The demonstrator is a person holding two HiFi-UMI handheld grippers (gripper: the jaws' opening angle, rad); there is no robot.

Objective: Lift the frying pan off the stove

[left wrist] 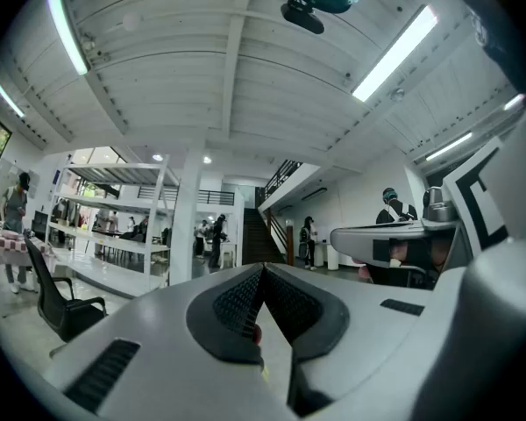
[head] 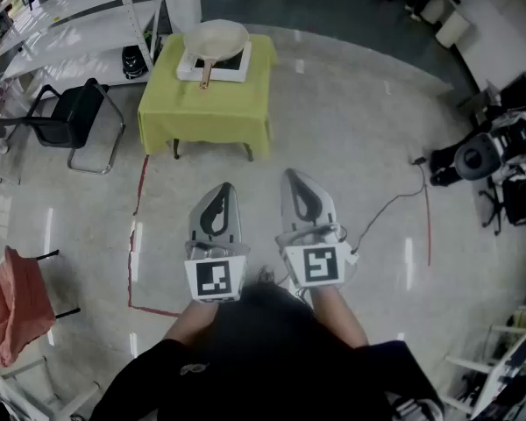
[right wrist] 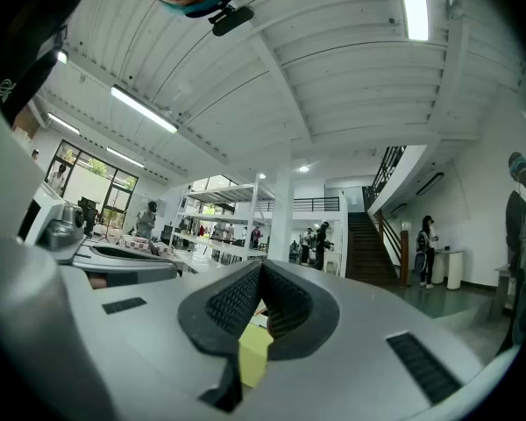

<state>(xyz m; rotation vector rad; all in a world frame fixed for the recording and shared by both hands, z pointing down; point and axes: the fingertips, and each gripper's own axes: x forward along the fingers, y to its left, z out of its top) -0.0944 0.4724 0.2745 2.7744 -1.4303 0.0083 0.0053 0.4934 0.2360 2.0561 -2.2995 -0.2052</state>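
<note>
A cream frying pan [head: 215,39] with a brown handle rests on a white stove [head: 234,67] with a black top, on a small table under a yellow-green cloth [head: 207,103], far ahead of me in the head view. My left gripper [head: 223,186] and right gripper [head: 294,176] are held side by side close to my body, well short of the table. Both are shut, tips together, with nothing between them. In the left gripper view my left gripper [left wrist: 263,267] points level into the hall; in the right gripper view my right gripper [right wrist: 261,265] does the same.
A black chair [head: 70,117] stands left of the table, white shelving [head: 66,16] behind it. Red tape [head: 138,209] marks the floor. A cable [head: 387,209] runs toward equipment [head: 486,152] at the right. An orange cloth [head: 13,305] hangs on a stand at lower left. Several people [right wrist: 316,239] stand far off.
</note>
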